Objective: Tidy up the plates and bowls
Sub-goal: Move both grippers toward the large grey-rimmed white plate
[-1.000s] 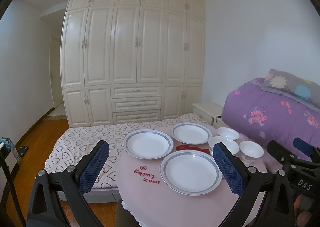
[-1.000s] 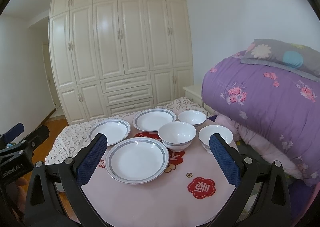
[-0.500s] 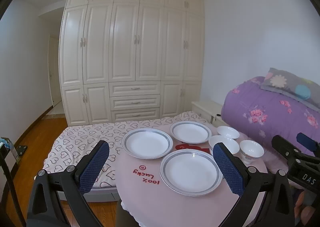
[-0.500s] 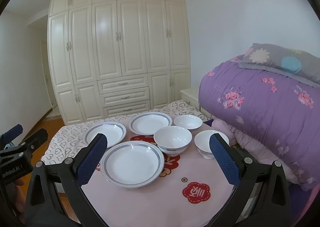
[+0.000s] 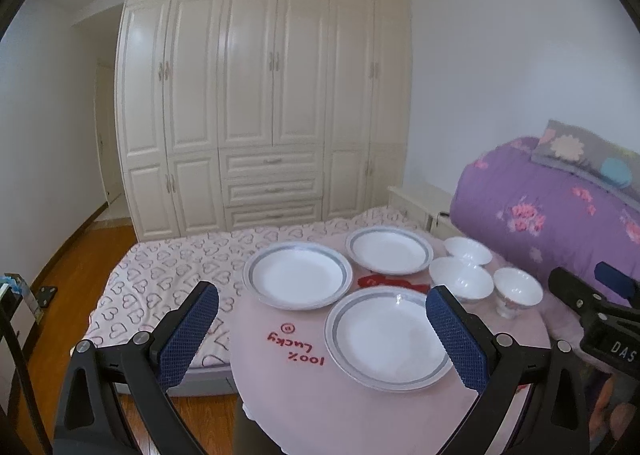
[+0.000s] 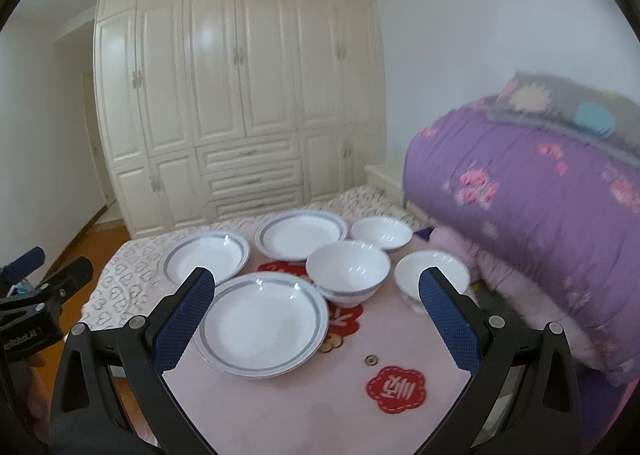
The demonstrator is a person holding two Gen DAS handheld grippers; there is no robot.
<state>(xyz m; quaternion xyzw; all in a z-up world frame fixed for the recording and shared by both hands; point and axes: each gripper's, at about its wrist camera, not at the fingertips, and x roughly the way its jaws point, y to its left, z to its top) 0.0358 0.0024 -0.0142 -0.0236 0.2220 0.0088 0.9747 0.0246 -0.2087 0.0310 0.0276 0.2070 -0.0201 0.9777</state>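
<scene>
- We hover both claws, left (image 5: pixel 322 297) and right (image 6: pixel 316 281), spread wide and empty (nothing stacked yet).
- Next: grip the plate (image 6: pixel 262 325) at six o'clock.

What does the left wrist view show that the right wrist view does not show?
Only the left wrist view shows the red "100% Lucky" lettering on the pink round table, and the right gripper at its right edge.

Only the right wrist view shows the red flower-shaped patch and the left gripper at its left edge.

Both show three white plates with grey rims, three white bowls, the cream wardrobe and the purple floral quilt. Each view's own blue fingers are open and empty.
</scene>
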